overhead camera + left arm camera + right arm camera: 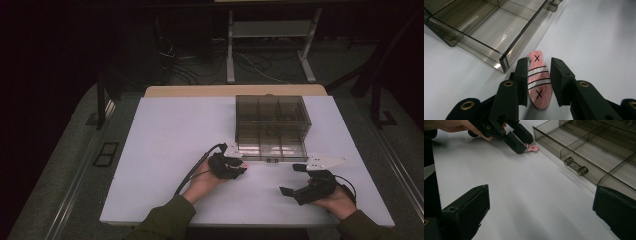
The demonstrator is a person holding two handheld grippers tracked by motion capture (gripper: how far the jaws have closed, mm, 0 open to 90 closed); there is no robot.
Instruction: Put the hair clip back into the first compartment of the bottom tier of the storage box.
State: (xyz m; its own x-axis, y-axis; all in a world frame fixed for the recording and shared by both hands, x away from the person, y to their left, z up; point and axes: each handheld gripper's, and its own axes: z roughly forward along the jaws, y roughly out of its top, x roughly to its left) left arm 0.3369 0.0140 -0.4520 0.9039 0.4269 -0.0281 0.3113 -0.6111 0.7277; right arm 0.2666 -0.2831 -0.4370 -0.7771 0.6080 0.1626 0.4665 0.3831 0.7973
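A dim room with cables on the floor lies behind the white desk (170, 150), whose far edge shows a strip of bare wood. At the left, the left tongs (538, 75) are clenched on a pink fish-shaped clip (538, 83), which lies flat on the desk just beside the near corner of the smoky clear drawer box (271, 127). In the high view the clip is a tiny pink speck, mostly hidden by the tongs. Close up it is pearly pink, crossed by white bands edged in black, with a black X near each end; its lower tip is partly shadowed. The box's drawer stands pulled out, its compartments hard to read through the tinted walls. At the right, the right tongs (541, 212) stand released, wide apart over bare desk, their tips cut off by the frame.
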